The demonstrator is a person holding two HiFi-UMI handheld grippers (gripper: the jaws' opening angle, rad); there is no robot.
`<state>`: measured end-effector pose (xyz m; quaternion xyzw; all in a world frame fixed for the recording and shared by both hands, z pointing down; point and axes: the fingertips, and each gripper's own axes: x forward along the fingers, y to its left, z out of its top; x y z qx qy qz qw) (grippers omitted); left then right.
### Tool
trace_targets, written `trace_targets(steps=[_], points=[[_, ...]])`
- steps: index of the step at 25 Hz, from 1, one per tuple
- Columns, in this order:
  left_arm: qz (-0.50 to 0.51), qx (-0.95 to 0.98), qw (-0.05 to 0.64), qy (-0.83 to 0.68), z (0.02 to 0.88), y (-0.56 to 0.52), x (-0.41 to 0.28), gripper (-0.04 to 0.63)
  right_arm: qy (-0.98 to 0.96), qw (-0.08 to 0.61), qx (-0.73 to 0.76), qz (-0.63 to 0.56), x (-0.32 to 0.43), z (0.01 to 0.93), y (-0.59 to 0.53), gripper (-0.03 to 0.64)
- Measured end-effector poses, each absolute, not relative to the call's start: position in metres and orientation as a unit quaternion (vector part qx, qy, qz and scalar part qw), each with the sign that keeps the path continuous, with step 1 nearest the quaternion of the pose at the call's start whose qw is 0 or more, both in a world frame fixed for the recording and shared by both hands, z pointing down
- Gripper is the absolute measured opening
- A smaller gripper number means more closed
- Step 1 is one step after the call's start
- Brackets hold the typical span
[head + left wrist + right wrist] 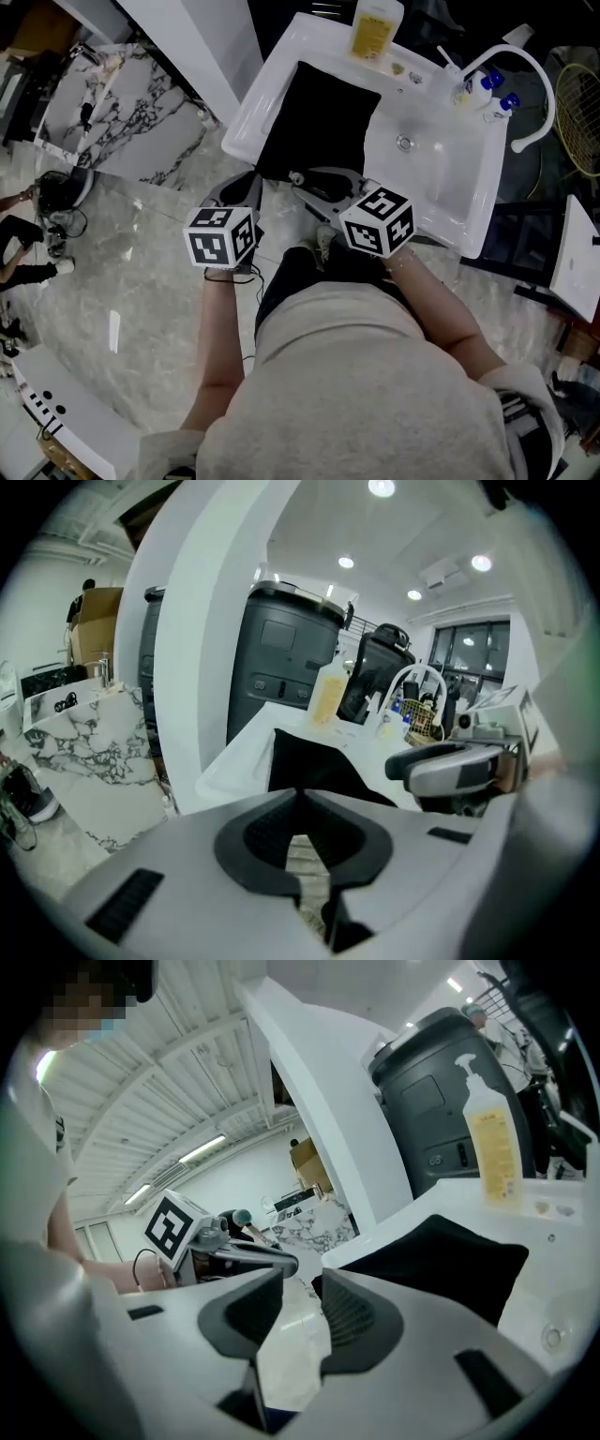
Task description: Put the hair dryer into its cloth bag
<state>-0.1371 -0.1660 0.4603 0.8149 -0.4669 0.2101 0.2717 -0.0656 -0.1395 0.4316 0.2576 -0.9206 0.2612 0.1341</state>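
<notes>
1. Cloth bag (317, 120), black and limp, lies flat on the left ledge of the white washbasin (450, 187). It is at twelve o'clock from my two hand-held grippers, and its near edge reaches the front rim.
2. Hair dryer shows in no view; whether it already sits inside the bag I cannot tell.
3. My left hand-held gripper (300, 793) has its jaws closed tip to tip on nothing. My right hand-held gripper (298, 1283) stands with jaws parted and only floor between them. Both hang near the bag's front edge, and I see no contact.
4. Risk one: no mouth of the bag shows, so a pinch may catch both layers at once and keep it closed against the dryer.
5. Risk two: a tug toward six o'clock could drag the cloth off the rim onto the marble floor (141, 281), since nothing I can see weighs it down.
6. Risk three: a push toward three o'clock could slide the bag into the bowl. A sweep toward one o'clock could topple the yellow soap bottle (375, 28) just beyond it.
7. Risk four: with its jaws shut, my left hand-held gripper cannot take hold, leaving the right alone with limp cloth.
</notes>
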Motion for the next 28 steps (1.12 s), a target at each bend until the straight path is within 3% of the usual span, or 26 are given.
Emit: trace_targets(steps=[5, 13, 28], points=[[0.135, 0.846, 0.279, -0.434, 0.422, -0.165, -0.109, 0.018, -0.929, 0.106, 0.256, 0.246, -0.052, 0.405, -0.149, 0.0], [0.083, 0.867, 0.237, -0.431, 0.373, -0.168, -0.087, 0.012, -0.941, 0.06, 0.272, 0.192, -0.039, 0.357, -0.162, -0.002], [0.143, 0.862, 0.185, -0.45, 0.382, -0.174, -0.077, 0.008, -0.937, 0.123, 0.291, 0.15, -0.025, 0.368, -0.18, -0.002]])
